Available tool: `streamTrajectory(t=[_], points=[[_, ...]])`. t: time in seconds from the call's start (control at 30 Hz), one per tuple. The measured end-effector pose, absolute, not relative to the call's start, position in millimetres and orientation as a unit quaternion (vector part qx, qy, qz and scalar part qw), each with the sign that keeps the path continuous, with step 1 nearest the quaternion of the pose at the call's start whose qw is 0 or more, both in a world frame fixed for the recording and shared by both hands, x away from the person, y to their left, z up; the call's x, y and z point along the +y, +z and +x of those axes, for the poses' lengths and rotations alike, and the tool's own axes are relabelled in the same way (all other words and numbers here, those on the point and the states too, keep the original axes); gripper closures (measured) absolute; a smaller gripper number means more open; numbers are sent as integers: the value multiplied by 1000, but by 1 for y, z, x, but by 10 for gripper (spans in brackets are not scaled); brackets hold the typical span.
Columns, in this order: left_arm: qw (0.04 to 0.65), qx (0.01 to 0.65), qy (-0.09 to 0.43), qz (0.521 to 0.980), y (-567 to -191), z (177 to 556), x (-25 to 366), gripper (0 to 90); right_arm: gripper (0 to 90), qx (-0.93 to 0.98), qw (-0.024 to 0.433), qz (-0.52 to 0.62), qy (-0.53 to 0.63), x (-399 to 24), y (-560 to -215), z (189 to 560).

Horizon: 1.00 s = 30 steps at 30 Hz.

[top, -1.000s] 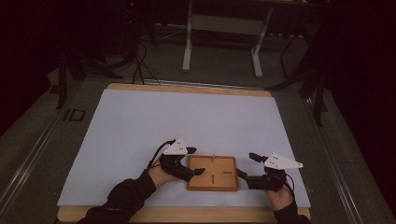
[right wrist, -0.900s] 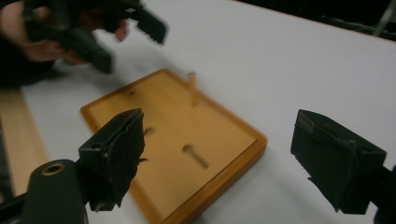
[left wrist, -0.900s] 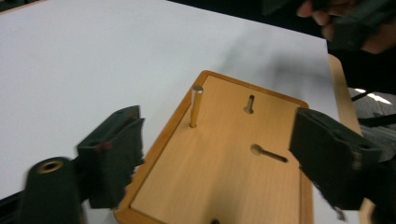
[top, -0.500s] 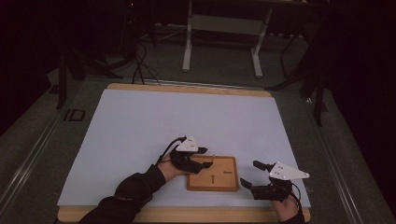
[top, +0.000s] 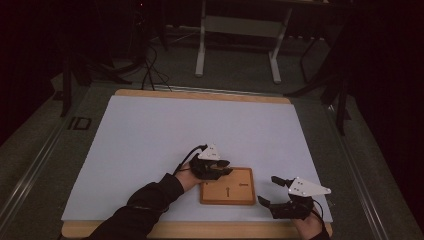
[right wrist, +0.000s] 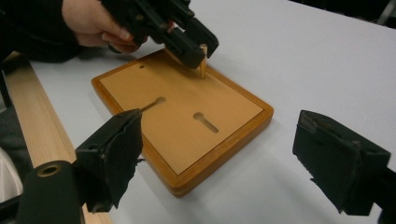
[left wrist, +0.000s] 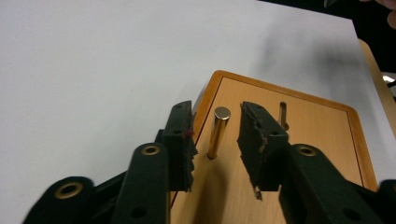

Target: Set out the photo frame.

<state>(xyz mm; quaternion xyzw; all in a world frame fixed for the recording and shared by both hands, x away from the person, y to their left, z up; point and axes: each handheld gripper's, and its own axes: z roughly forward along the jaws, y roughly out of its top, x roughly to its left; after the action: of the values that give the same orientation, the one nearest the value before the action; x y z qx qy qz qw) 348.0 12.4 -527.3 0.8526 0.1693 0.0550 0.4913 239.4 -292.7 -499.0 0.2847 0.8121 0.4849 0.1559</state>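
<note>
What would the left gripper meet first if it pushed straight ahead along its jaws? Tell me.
The upright brass peg in the wooden board: it stands between the left gripper's open jaws, apparently untouched, so the jaws would probably pass either side.

High view: fixed overhead, faced forward and down across white table sheet (top: 150,145); far off, whole table visible, floor and stands at 12 o'clock. Wooden board (top: 235,192) sat near 6 o'clock edge.

Left gripper view: rode on left gripper (left wrist: 215,140), looked along own jaws, very near board (left wrist: 299,140) corner and brass peg (left wrist: 218,131).

Right gripper view: rode on right gripper (right wrist: 219,158), low, close, faced board (right wrist: 187,121) and left gripper (right wrist: 187,37) at 11 o'clock.

Shared by all three: board, white sheet.
</note>
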Motion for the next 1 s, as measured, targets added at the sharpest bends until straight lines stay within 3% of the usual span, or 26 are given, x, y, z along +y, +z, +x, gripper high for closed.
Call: streamTrajectory(t=[0.33, 0.53, 0.87, 1.0], points=[[499, 167, 58, 848, -529, 350, 9, 720, 139, 818, 156, 282, 476, -296, -502, 239], [500, 155, 50, 851, -530, 350, 8, 821, 151, 824, 162, 275, 469, -294, -503, 238], [496, 161, 29, 852, -529, 355, 8, 830, 135, 840, 173, 227, 462, -282, -503, 230], [494, 166, 7, 853, -528, 359, 8, 829, 160, 856, 206, 202, 430, -272, -505, 222]])
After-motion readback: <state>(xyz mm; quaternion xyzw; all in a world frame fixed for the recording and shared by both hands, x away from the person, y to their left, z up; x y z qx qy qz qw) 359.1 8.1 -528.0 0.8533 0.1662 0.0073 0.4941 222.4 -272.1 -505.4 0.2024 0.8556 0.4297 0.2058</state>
